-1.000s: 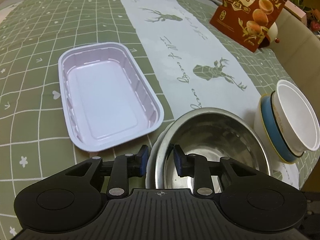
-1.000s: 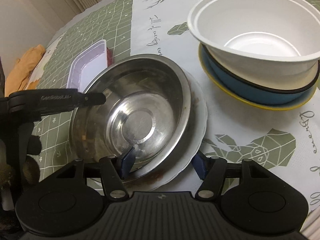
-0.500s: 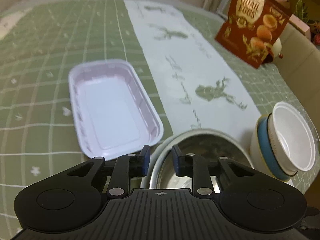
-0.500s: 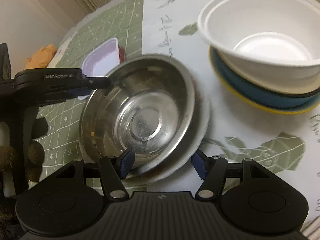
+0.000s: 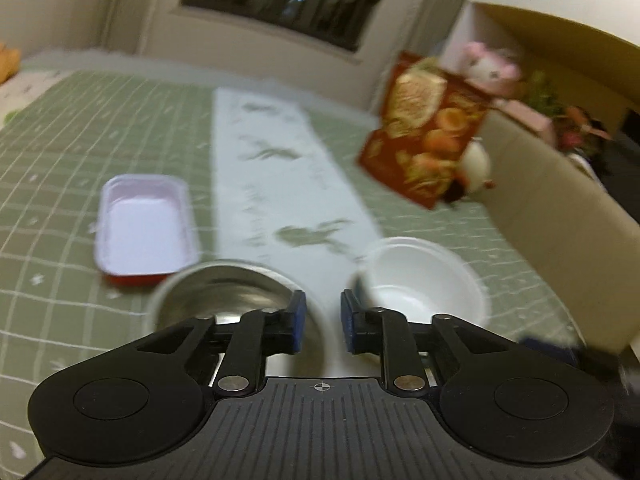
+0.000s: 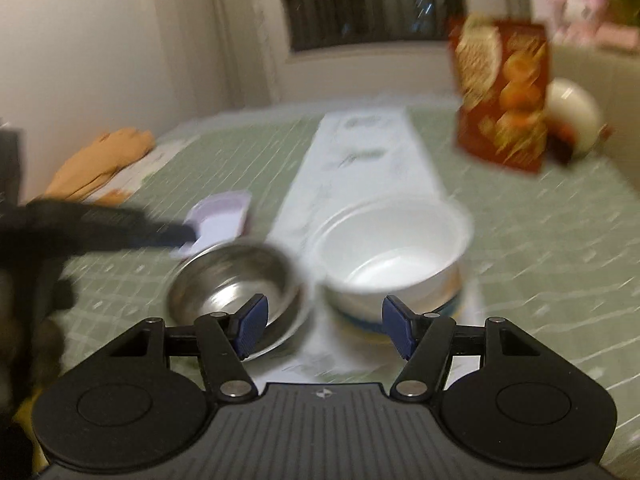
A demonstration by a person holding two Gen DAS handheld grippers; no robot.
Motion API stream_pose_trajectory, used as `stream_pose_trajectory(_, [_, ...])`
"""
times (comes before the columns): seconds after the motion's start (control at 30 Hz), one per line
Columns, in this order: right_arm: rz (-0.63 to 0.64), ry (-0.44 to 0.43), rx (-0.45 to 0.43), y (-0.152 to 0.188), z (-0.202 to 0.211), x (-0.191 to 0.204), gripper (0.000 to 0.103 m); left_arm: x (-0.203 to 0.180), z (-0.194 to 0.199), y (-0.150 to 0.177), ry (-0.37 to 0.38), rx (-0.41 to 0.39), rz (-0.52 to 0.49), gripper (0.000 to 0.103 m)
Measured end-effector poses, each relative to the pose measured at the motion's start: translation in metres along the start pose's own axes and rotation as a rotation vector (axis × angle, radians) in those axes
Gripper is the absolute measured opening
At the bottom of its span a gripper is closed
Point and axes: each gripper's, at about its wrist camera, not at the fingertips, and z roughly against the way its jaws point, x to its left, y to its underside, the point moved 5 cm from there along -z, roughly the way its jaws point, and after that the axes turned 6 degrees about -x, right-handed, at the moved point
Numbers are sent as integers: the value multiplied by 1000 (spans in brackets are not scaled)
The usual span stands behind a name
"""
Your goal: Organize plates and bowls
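Note:
A steel bowl (image 5: 224, 296) (image 6: 236, 280) sits on a white plate (image 6: 292, 328) near the table's front. To its right a white bowl (image 5: 424, 276) (image 6: 392, 248) is stacked on a blue bowl (image 6: 360, 320) and a yellow-rimmed plate. My left gripper (image 5: 322, 324) has a narrow gap between its jaws, empty, above the gap between the steel and white bowls. My right gripper (image 6: 324, 320) is wide open and empty, held above the same gap. The left gripper shows as a dark blurred shape at the left of the right wrist view (image 6: 100, 228). Both views are blurred.
A white rectangular tray (image 5: 146, 224) (image 6: 222, 220) lies left of the steel bowl on the green checked tablecloth (image 5: 60, 152). A red egg box (image 5: 424, 144) (image 6: 504, 92) stands at the back right. A cardboard box (image 5: 560, 200) borders the right. An orange cloth (image 6: 100, 160) lies far left.
Both grippers have pulled back and tilted up from the bowls. The left gripper has let go of the steel bowl's rim and moved right. The steel bowl stays on its plate.

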Motion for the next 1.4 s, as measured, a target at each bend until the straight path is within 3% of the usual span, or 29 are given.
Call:
stream_pose_trajectory(0.13, [9,15,-57,-22,9,-27,64,-40,8,0,31,-43,-22,18])
stream_pose_trajectory(0.23, [-28,53,-82,-39,9,-52,66,-50,-8,-7,43,7,-2,18])
stream_pose_trajectory(0.33, [-88,36,-65,-50,-2,-77,73,-53,-35,-15,10,48,-34,18])
stream_pose_trajectory(0.4, [-136,25,-50,-54,-23,-95,73,-50,-55,-20,-5,62,-33,19])
stream_pose_trajectory(0.53, [-164,30,17,-56,-85,-121,73,-43,-90,-24,27,185,35,19])
stream_pose_trajectory(0.67, [-235,-8,65,-46,-126,-139,73,-37,-108,-24,-65,241,-3,19])
stream_pose_trajectory(0.8, [-261,-36,163,-19,-143,-144,73,-28,-124,-17,-78,293,19,20])
stream_pose_trajectory(0.87, [-274,-44,218,-6,-152,-144,73,-27,-132,-12,-84,313,-4,28])
stream_pose_trajectory(1.07, [-293,-32,224,-1,-153,-150,72,-33,-141,-4,-88,391,-28,34])
stream_pose_trajectory(1.23, [-344,-113,282,3,-161,-148,68,-32,-152,-5,-139,444,-12,37])
stream_pose_trajectory(1.4, [-336,-135,316,14,-167,-139,68,-36,-172,3,-116,518,-23,36])
